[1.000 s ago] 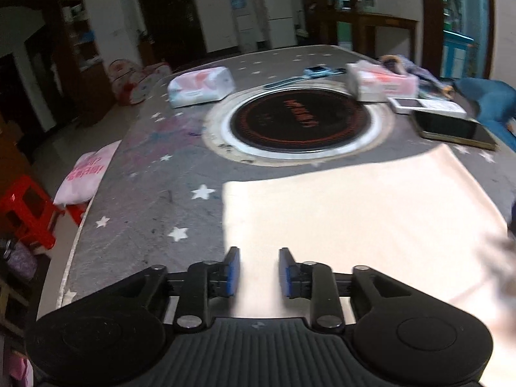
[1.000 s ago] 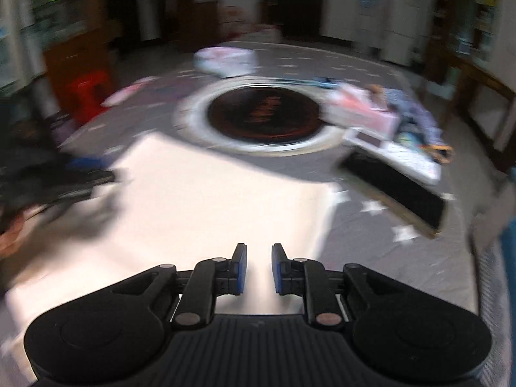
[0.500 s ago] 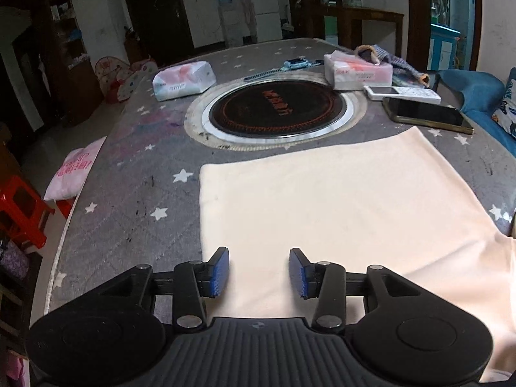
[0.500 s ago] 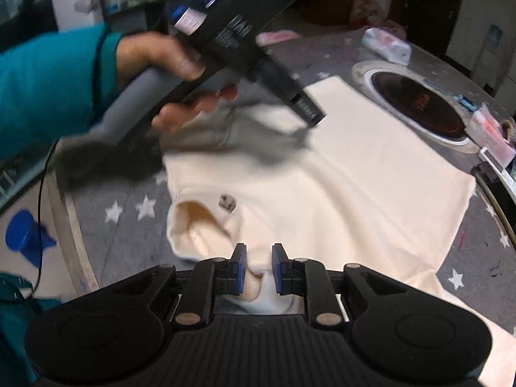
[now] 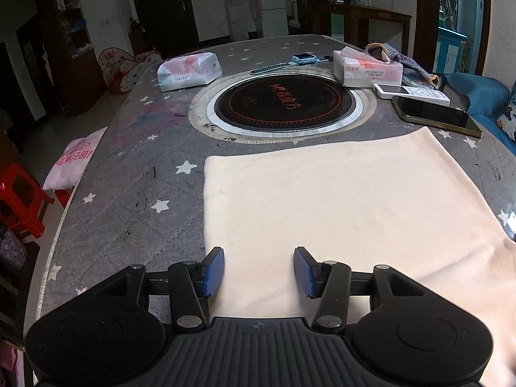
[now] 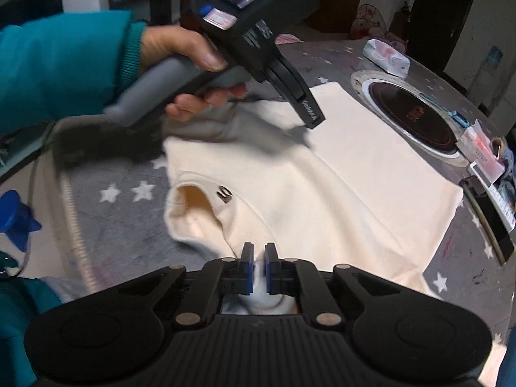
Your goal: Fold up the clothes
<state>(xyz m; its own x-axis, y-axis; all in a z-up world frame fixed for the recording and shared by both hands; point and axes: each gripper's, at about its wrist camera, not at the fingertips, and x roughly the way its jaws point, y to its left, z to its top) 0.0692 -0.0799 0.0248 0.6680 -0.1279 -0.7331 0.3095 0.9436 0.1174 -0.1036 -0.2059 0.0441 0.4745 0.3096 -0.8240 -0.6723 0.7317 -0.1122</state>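
Cream knit, a sweater point(image 6: 354, 193), lies spread on the star-print tabletop point(image 5: 129, 193), its long axis running from the neckline at lower centre of the right wrist view toward the hem at upper right. The right tongs point(image 6: 258, 269) have just been closing and now pinch fabric beside the neck opening. The left tongs point(image 5: 258, 272) have just been opening; they hang apart, empty, over the sweater's left edge, nearer the hem.

The left gripper point(image 5: 259, 271) has just been opening, jaws wide apart. The right gripper point(image 6: 259, 267) pinches the cloth point(image 6: 354, 193) between its jaws.
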